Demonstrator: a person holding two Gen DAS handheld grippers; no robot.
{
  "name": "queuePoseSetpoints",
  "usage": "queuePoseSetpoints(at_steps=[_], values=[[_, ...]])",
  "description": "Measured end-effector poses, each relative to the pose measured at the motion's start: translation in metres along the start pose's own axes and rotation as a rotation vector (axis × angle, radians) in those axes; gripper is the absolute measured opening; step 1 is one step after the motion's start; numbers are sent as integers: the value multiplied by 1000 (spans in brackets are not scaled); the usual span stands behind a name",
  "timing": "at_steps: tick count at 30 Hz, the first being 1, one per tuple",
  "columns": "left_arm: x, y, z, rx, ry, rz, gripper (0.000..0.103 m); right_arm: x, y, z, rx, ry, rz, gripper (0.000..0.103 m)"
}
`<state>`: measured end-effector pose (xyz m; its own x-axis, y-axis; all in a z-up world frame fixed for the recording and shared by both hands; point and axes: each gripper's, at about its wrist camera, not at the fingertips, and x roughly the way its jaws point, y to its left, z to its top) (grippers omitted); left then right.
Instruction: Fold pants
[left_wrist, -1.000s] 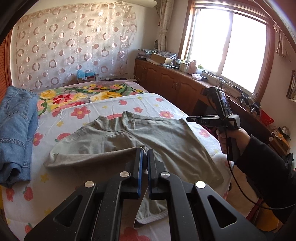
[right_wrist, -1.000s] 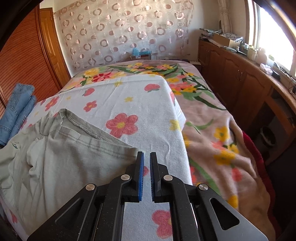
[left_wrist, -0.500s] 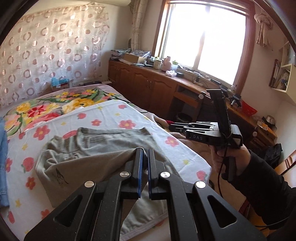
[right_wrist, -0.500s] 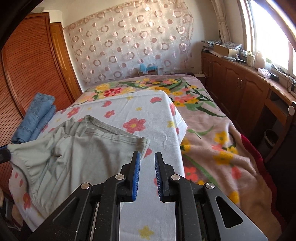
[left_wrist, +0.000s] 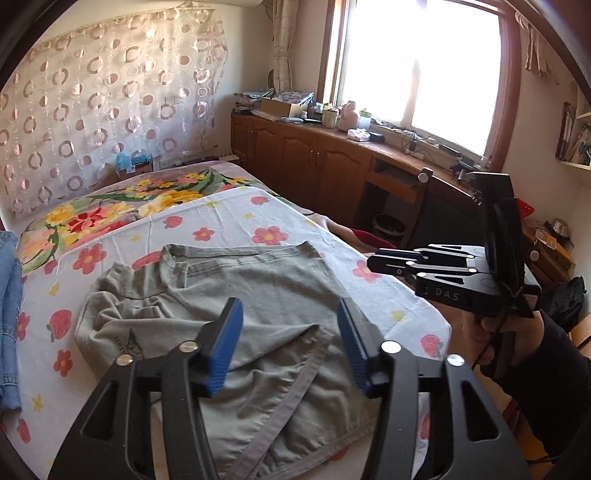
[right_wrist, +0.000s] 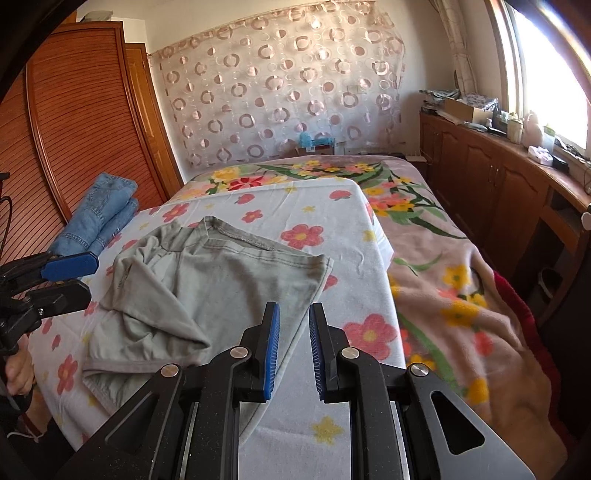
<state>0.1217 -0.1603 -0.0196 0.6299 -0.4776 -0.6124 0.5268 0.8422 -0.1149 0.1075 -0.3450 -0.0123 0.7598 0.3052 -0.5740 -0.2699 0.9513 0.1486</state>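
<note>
Grey-green cotton pants (left_wrist: 236, 295) lie half-folded on flowered white bedsheet (left_wrist: 229, 225). Left gripper (left_wrist: 290, 341) wide open, empty; right gripper (right_wrist: 293, 349) part open, empty. We judge next: regrip hem, fold again.

You had folded blue jeans (right_wrist: 99, 214) lying at the left edge of the flowered sheet (right_wrist: 317, 218), beside the slatted wooden wardrobe (right_wrist: 81, 122). A circle-patterned curtain (right_wrist: 280, 85) hung behind the bed. Wooden cabinets (left_wrist: 314, 162) stood beneath the bright window (left_wrist: 417, 70), their top cluttered.
</note>
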Motion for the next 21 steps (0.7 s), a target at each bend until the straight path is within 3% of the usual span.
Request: queuePoseSetpoints(at_steps=[4,12,21], values=[[-5,19,-12,-27,3,20,81,1,5,-1,10,6,17,17],[-10,60,-47,-88,41,115,82,9,31,-6,-48,24,73,17],[-9,76,-75,-125,64,136,82,30,42,-10,-80,73,109,17]])
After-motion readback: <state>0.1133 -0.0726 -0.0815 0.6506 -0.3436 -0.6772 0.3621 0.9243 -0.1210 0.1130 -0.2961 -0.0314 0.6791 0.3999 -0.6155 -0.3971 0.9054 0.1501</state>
